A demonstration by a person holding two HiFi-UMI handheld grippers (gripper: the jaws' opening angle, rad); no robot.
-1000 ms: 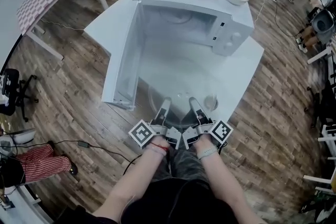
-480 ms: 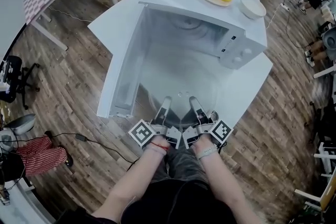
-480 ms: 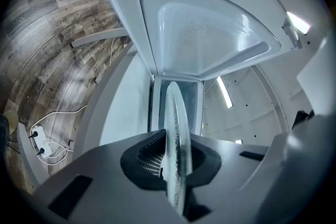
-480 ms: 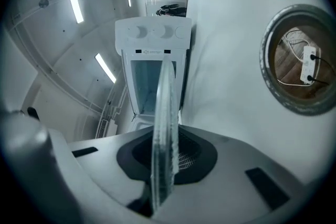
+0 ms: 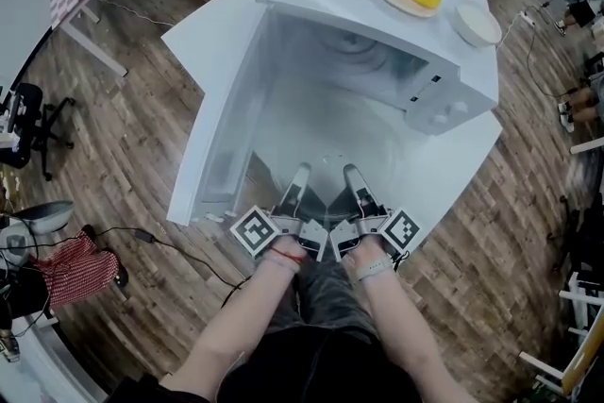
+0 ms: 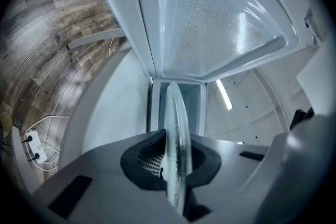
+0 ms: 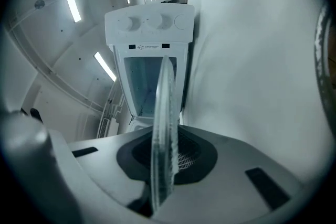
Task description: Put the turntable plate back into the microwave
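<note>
Low in the centre of the head view, the left hand-held gripper [image 5: 298, 179] and the right hand-held gripper [image 5: 352, 176] sit side by side. Each pinches the near rim of the clear round glass turntable plate [image 5: 326, 142], and each gripper's own view shows the glass edge-on, clamped between its dark pads. Two grips on one rim look chosen to keep the wide, slippery disc level and stop it pivoting. The plate hangs roughly flat just in front of the cavity mouth of the white microwave oven [image 5: 444, 85], over the white worktop [image 5: 212, 28], not yet inside. The oven's white door [image 5: 226, 123] stands fully open toward the left of the frame, leaving the mouth unobstructed. The plate likely needs sliding straight in and lowering onto the cavity floor. Held by so narrow a pinch, it could slip or clip the opening's edge.
</note>
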